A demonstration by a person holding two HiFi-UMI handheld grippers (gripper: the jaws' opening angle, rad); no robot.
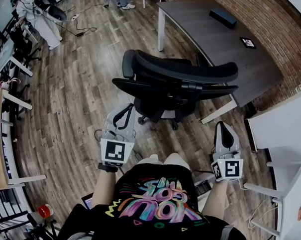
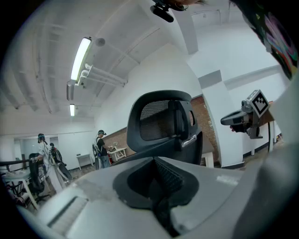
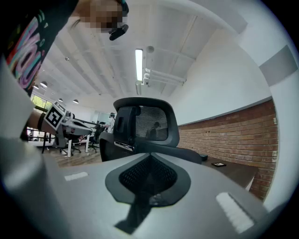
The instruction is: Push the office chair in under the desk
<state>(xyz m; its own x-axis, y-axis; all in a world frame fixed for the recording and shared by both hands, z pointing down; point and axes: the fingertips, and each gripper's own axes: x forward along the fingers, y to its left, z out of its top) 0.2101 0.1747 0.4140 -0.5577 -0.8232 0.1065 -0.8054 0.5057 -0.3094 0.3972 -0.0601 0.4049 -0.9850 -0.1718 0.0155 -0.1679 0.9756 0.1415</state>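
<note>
- Office chair (image 1: 178, 82) stands on the wood floor (image 1: 76, 104), out from the desk (image 1: 228, 55), with its backrest towards the person and its seat towards the desk.
- Chair is just beside the desk's near edge; from the head view it cannot be told how far the seat reaches under the top.
- Desk has a dark top on white legs and sits against the brick wall (image 1: 274, 28). A black box (image 1: 223, 17) and a small flat dark item (image 1: 248, 42) lie on it, well apart from each other.
- Left gripper (image 1: 124, 111): jaws together, nothing between them. It is held near the chair's wheeled base on the person's left, clear of the chair.
- Right gripper (image 1: 223, 127): jaws together, nothing between them. It is held to the right of the chair and apart from it, near the desk's white leg.
- Both gripper views look roughly level at the chair's mesh backrest, with a gap in front of each.
</note>
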